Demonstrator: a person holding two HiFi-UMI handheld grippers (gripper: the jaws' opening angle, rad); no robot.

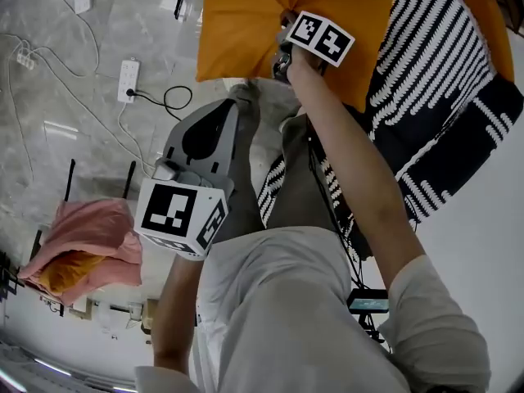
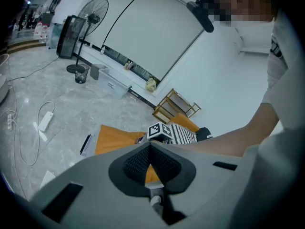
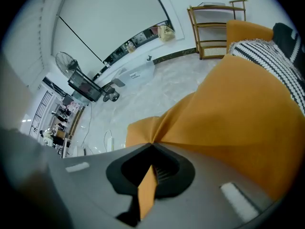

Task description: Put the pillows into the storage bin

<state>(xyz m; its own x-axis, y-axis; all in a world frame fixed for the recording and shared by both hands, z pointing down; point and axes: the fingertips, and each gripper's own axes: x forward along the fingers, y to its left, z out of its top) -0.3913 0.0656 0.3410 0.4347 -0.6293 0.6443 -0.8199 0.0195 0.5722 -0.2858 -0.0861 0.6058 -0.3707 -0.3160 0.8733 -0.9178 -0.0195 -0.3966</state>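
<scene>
- Two grippers were in view: the right gripper (image 1: 282,56) was clamped on a pinched fold of the orange pillow (image 1: 246,19), with cloth running down between its jaws
- The left gripper (image 1: 237,105) had its jaws closed tip to tip with nothing caught; the orange in its gap was the pillow beyond, just ahead of it
- The orange pillow lay ahead of the person above the marble floor (image 1: 90,146), its long edge running across the head view; the grip sat on its near edge, and the free left gripper was nearest the near-left corner
- Whether the pillow rested on anything could not be told
- A striped pillow (image 1: 442,72), black and white, touched the orange one on the right
- The orange cover was smooth, soft cloth, gathered into radiating creases at the grip; the striped one looked knitted and ribbed
- A pink fabric heap (image 1: 90,232) with an orange patch sat well apart at lower left; judged the likely bin, though no walls could be made out, so the carry would run left and back
</scene>
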